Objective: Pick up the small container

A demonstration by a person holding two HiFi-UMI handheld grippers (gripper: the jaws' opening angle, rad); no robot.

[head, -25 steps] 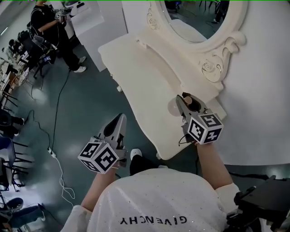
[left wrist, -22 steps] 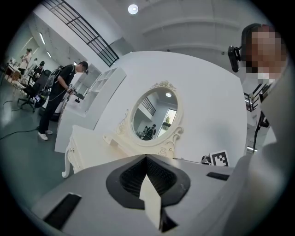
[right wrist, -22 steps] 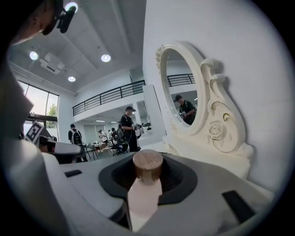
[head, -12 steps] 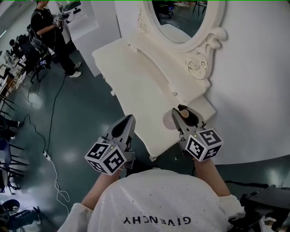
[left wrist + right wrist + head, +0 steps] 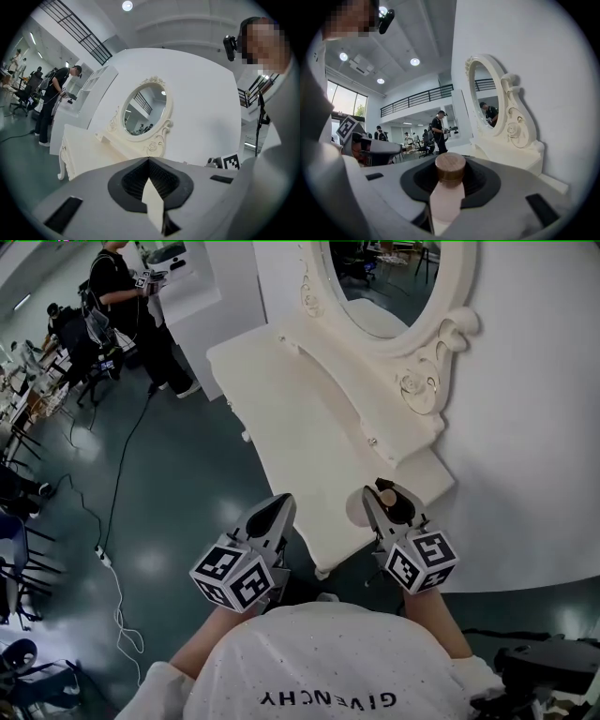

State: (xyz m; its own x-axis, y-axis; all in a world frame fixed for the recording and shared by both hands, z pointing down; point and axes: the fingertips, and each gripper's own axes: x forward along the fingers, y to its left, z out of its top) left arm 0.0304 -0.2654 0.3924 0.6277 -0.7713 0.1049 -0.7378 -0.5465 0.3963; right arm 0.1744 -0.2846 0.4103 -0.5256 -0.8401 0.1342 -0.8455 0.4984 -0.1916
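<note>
The small container [image 5: 387, 497] has a pale body and a round wooden cap [image 5: 450, 169]. It sits between the jaws of my right gripper [image 5: 382, 493], which is shut on it and holds it just above the near end of the cream dressing table [image 5: 309, 418]. In the right gripper view the container fills the middle of the right gripper [image 5: 450, 161], cap pointing forward. My left gripper [image 5: 278, 506] hangs over the dark floor left of the table's near end. Its jaws meet at the tip of the left gripper [image 5: 149, 160], with nothing between them.
An oval mirror [image 5: 384, 277] in a carved cream frame stands on the table against a white wall [image 5: 534, 409]. A person [image 5: 131, 306] stands at the far left by a white cabinet [image 5: 202, 296]. Cables [image 5: 112, 549] run over the floor, with chairs at the left edge.
Both grippers have drawn back along the table toward its near end and the person's body. The container has stayed in the right gripper's jaws. The left gripper has stayed shut.
</note>
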